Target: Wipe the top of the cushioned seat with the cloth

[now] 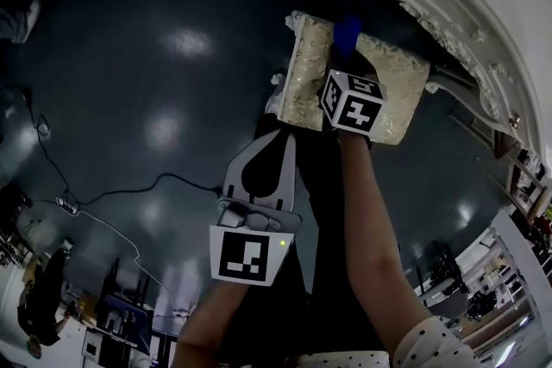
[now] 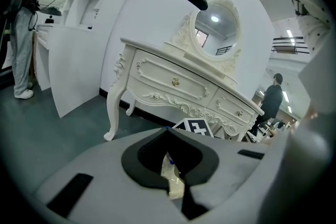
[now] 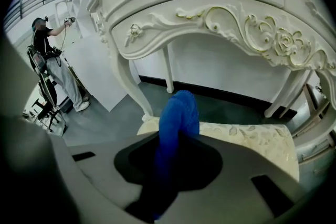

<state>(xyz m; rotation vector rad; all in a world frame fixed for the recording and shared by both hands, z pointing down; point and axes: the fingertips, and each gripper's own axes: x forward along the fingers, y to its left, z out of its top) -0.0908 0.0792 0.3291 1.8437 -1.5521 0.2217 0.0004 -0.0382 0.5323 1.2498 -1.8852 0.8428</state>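
Head view: the right gripper (image 1: 344, 56) is stretched forward on a straight forearm over the cushioned seat (image 1: 398, 90), with the blue cloth (image 1: 347, 32) bunched beyond its fingertips. The left gripper (image 1: 279, 138) sits just short of the seat's near edge.

Left gripper view: its fingers are pressed together on nothing, and a sliver of seat shows past them.

Right gripper view: the fingers pinch the cloth, which flops over ahead of them above the seat. It looks soft, light and limp, so a bunched mid-fold grip seems best.
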